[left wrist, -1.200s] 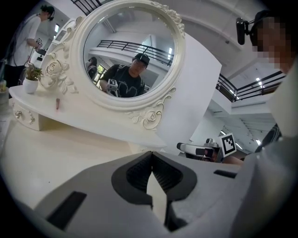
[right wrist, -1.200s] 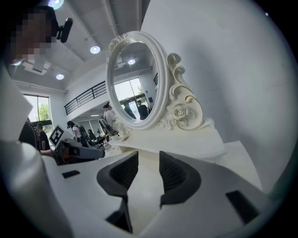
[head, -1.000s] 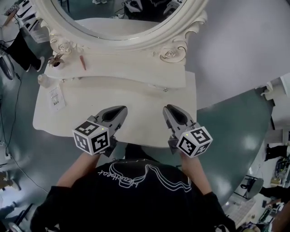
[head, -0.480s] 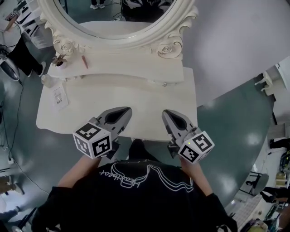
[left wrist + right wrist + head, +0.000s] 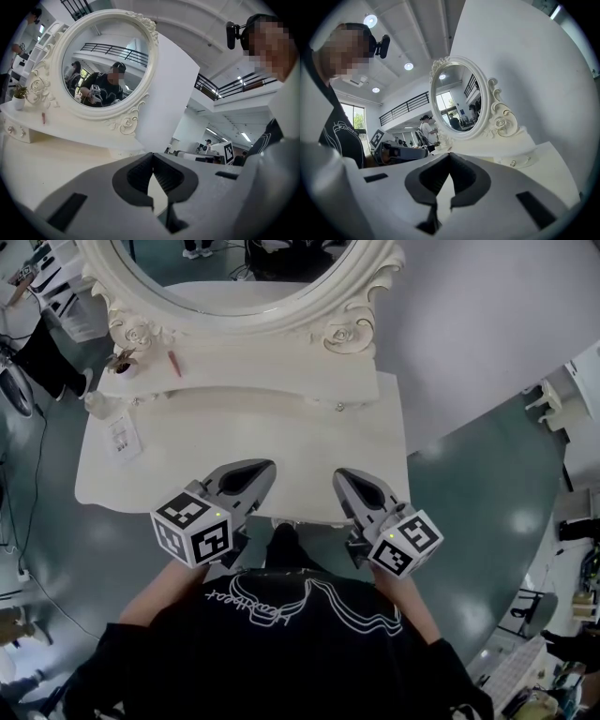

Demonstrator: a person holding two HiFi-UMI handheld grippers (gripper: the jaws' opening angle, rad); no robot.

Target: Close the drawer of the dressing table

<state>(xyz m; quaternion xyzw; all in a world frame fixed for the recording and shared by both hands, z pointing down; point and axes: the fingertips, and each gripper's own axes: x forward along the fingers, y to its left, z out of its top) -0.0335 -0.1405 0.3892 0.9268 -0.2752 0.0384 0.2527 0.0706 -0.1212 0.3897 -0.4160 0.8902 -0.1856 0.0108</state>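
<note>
While both tools hover over the near edge of the dressing table (image 5: 309, 442), at lower centre of the head view, the left gripper (image 5: 255, 471) and right gripper (image 5: 349, 480) each have their jaws pressed together on nothing. The drawer (image 5: 284, 521) shows only as a pale sliver under that edge, apparently almost home. If a gap remains, press its front squarely inward.

Desk (image 5: 375, 432) cream-white; mirror frame (image 5: 367, 298) white, carved roses. Left tongs (image 5: 266, 466) and right tongs (image 5: 339, 474) grey, pads (image 5: 139, 174) black, cubes (image 5: 192, 527) black-and-white square markers. Floor (image 5: 473, 512) teal-grey, shirt (image 5: 281, 652) black with white line print, small stick (image 5: 173, 363) red
</note>
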